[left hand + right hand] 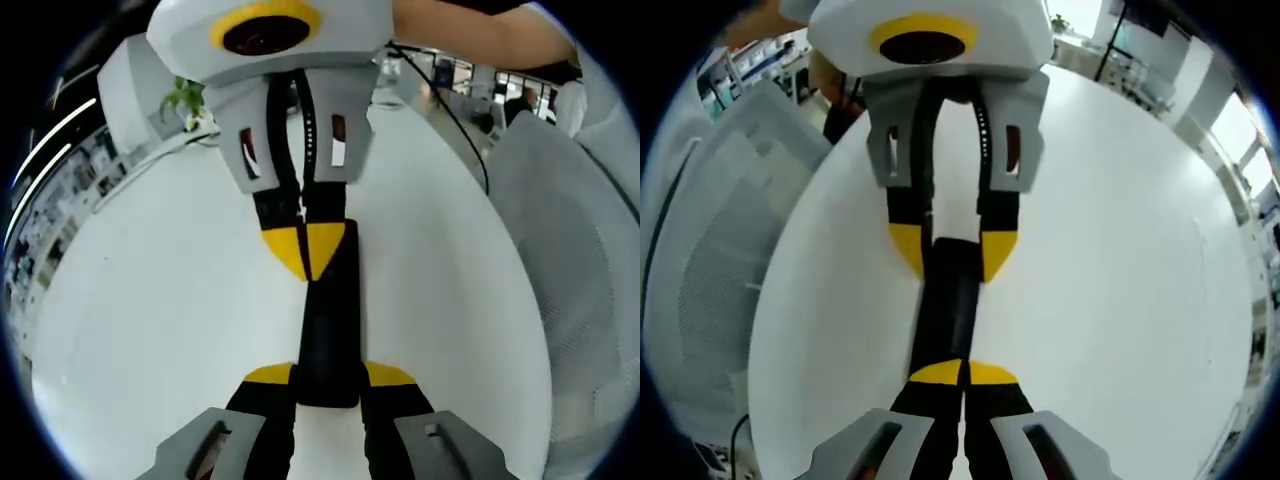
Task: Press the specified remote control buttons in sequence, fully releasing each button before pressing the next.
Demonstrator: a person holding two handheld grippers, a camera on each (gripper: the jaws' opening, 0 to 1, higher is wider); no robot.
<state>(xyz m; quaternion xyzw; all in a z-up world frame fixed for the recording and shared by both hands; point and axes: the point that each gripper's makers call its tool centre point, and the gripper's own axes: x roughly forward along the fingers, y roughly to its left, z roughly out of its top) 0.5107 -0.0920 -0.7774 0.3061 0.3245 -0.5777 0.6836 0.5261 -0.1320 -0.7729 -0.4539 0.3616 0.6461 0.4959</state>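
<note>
Remote lies flat on the white table, gripped across its near end by the left gripper, jaws parted only to its width. The right gripper has its tips pinched together, holding nothing, resting on the remote's face. Pressing well likely means pushing straight down, then lifting fully clear while the left steadies it.

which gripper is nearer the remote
Both touch it. The left gripper has its jaws either side of one end of the remote; the right gripper, jaws together, has its tips on the other end.
</note>
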